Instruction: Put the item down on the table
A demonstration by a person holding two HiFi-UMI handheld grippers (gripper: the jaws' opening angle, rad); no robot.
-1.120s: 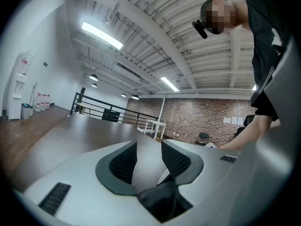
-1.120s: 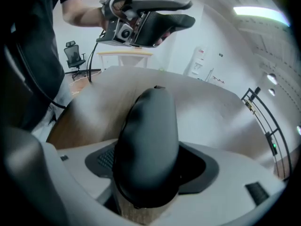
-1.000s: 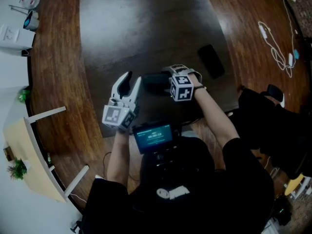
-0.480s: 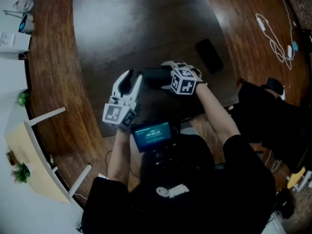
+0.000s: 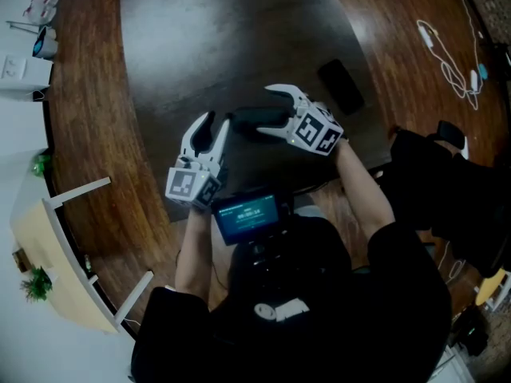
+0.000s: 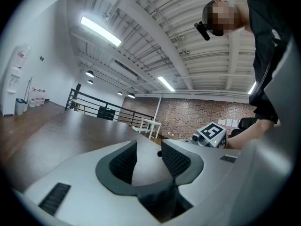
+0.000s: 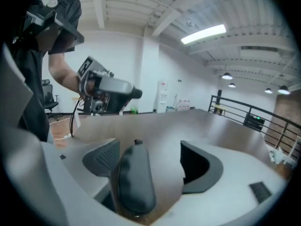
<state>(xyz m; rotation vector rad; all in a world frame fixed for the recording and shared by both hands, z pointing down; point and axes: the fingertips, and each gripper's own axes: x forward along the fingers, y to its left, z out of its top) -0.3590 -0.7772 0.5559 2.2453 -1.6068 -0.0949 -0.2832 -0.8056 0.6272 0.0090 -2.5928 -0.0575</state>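
A long black item (image 5: 257, 120) lies on the dark table (image 5: 223, 38), just ahead of the person. My right gripper (image 5: 265, 112) hovers over it, pointing left, with the jaws spread wide. Those jaws have just been opening, and the item (image 7: 134, 182) sits between them, close to the left pad and well clear of the other. Neither pad presses on it. My left gripper (image 5: 211, 126) stays to the item's left, open, with only table showing between its pads (image 6: 175, 160).
A flat black slab (image 5: 342, 86) lies on the table right of the right gripper. A white cable (image 5: 447, 62) trails over the wooden floor at the far right. A screen device (image 5: 246, 214) hangs at the person's chest. White shelving stands at the left edge.
The right gripper has lifted, rolled and spread its jaws off the black item, which stays on the table. The left gripper has kept still.
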